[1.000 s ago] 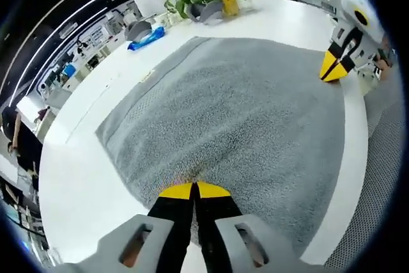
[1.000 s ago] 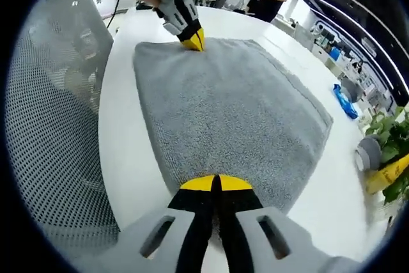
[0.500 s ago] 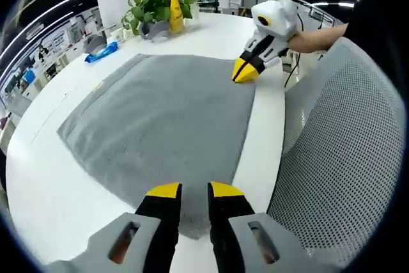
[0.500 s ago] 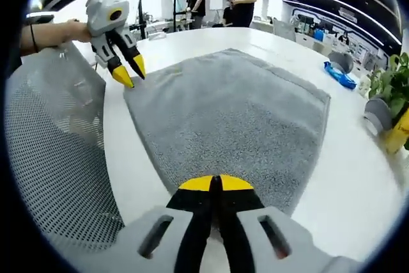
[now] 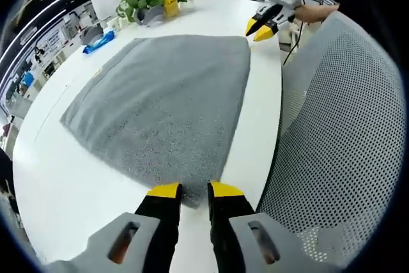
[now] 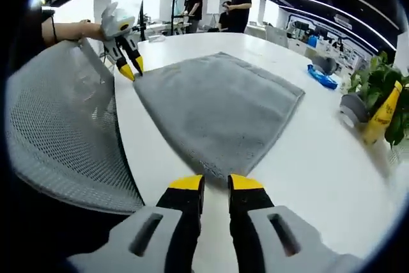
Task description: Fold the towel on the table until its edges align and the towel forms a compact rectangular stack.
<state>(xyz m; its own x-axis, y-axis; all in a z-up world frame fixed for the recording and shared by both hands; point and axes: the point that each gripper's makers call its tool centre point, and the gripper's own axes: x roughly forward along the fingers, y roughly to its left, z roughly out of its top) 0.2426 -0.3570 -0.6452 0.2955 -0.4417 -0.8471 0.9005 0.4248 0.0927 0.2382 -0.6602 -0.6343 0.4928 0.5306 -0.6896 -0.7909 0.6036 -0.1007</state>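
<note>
The towel (image 5: 166, 94) lies flat along the table's (image 5: 57, 183) near edge. The left gripper (image 5: 190, 189) and right gripper (image 6: 215, 182) hover beside its two near corners, jaws narrowly parted, holding nothing.

Views face each other across shared towel (image 5: 166, 94), close above table (image 6: 319, 151)

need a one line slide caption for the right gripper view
Open right gripper at the near corner of a flat gray towel on a white table, left gripper at the far corner.
</note>
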